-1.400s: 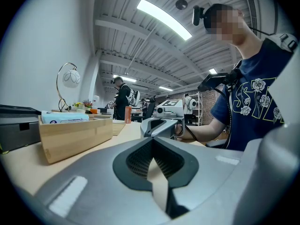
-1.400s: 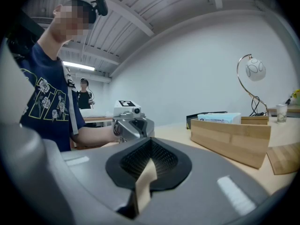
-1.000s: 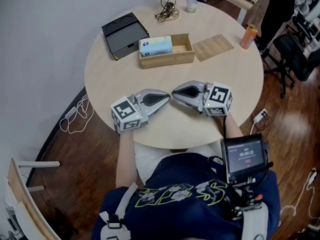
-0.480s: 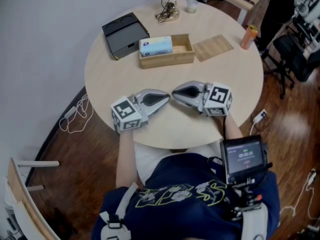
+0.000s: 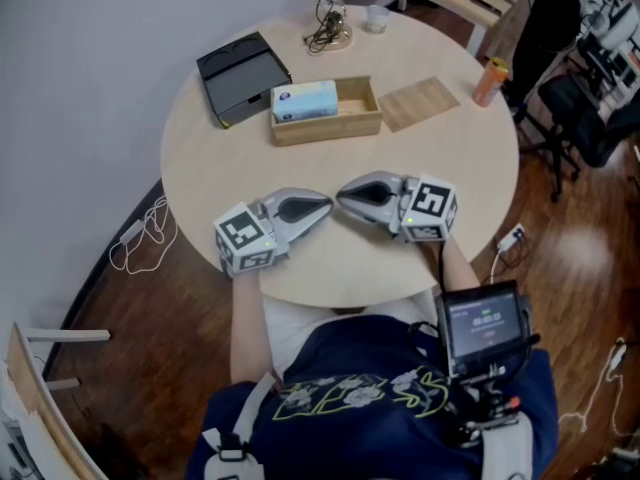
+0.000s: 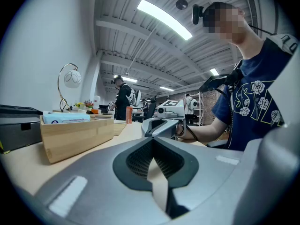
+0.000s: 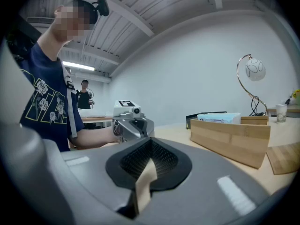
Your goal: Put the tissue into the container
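Wooden box well beyond both fingertips, tissue pack already lying in its left end | left gripper clenched, empty | right gripper clenched, empty, tips nearly meeting | risk: any further reach could knock the pack out.

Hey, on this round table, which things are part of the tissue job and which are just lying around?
Job: tissue pack, lying in the wooden box; left gripper and right gripper, both shut and empty.
Lying about: black box, wooden mat, lamp, glass cup, orange bottle.
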`<action>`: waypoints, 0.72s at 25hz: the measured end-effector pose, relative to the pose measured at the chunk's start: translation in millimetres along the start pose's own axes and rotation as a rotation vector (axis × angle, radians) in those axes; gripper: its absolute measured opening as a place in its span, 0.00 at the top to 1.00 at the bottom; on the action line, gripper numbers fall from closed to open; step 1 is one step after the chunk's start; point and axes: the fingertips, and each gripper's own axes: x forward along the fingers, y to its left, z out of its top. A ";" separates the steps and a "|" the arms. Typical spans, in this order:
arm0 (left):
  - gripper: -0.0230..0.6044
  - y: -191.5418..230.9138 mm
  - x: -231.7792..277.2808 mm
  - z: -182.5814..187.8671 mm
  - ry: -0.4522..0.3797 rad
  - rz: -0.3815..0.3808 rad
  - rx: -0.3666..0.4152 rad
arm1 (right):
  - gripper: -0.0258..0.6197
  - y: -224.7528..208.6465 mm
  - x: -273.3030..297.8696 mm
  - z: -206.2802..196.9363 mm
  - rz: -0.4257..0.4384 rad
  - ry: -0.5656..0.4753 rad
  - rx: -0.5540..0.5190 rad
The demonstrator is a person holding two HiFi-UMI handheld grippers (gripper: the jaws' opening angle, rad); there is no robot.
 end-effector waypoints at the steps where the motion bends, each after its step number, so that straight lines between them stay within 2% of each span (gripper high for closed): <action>1: 0.96 -0.1 -0.4 0.2 0.002 -0.002 0.002 | 0.95 -0.5 0.4 0.4 -0.004 -0.004 -0.001; 11: 0.96 5.2 1.9 -3.1 -0.010 0.003 -0.008 | 0.95 -6.0 -0.9 -3.2 -0.011 0.002 0.008; 18: 0.96 11.3 -0.7 -0.6 -0.005 0.046 -0.010 | 0.95 -5.6 -1.0 -0.8 -0.010 -0.001 0.001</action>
